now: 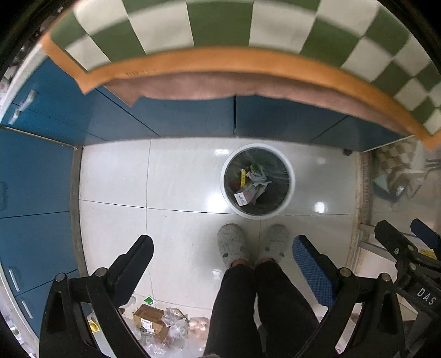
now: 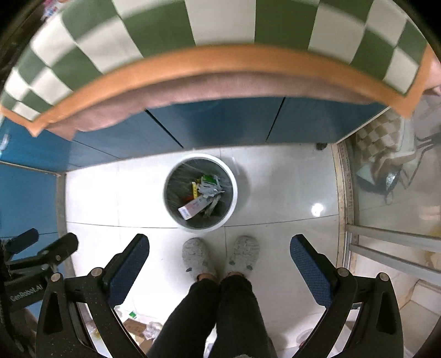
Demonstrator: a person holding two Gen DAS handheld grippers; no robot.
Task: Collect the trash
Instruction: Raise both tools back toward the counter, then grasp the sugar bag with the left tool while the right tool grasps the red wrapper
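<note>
A white round trash bin (image 1: pixel 289 176) with a dark liner stands on the pale tiled floor below the table edge; it also shows in the right wrist view (image 2: pixel 233 176). It holds wrappers, a small white box and a yellow strip. My left gripper (image 1: pixel 223 245) is open and empty, high above the floor. My right gripper (image 2: pixel 219 245) is open and empty too, beside it. A cardboard box (image 1: pixel 150 320) and crumpled plastic wrappers (image 1: pixel 176 322) lie on the floor at the lower left, behind the person's legs; the box shows partly in the right wrist view (image 2: pixel 136 329).
A table with a green and white checked cloth (image 1: pixel 220 24) and an orange hem overhangs blue cabinets (image 1: pixel 187 118). The person's feet in grey slippers (image 1: pixel 234 242) stand just before the bin. A glass door with a metal track (image 2: pixel 347 192) is at the right.
</note>
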